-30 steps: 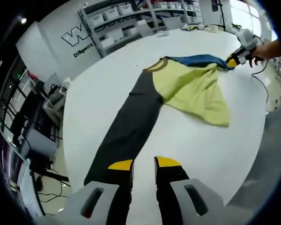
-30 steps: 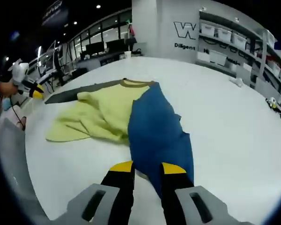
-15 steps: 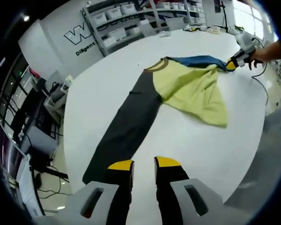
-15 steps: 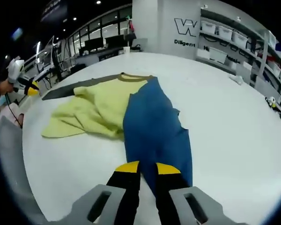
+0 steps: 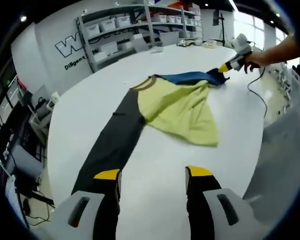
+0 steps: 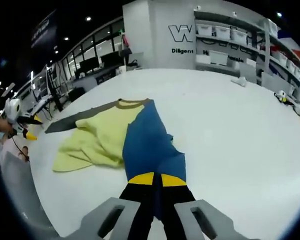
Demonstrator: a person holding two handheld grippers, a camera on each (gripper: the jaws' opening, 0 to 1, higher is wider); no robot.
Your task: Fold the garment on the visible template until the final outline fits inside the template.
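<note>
On the white table (image 5: pixel 155 165), left gripper (image 5: pixel 152 176) jaws wide apart; right gripper (image 6: pixel 156 179) jaws clamped on garment's blue sleeve (image 6: pixel 147 145).

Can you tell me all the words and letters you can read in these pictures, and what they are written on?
"W": a big white letter on the grey wall, cut off by the shelves beside it.
"Diligent": small white word under the big letter on that wall; what follows it is hidden.
The bins on the shelves show no writing that can be read.
The shirt shows no words.
</note>
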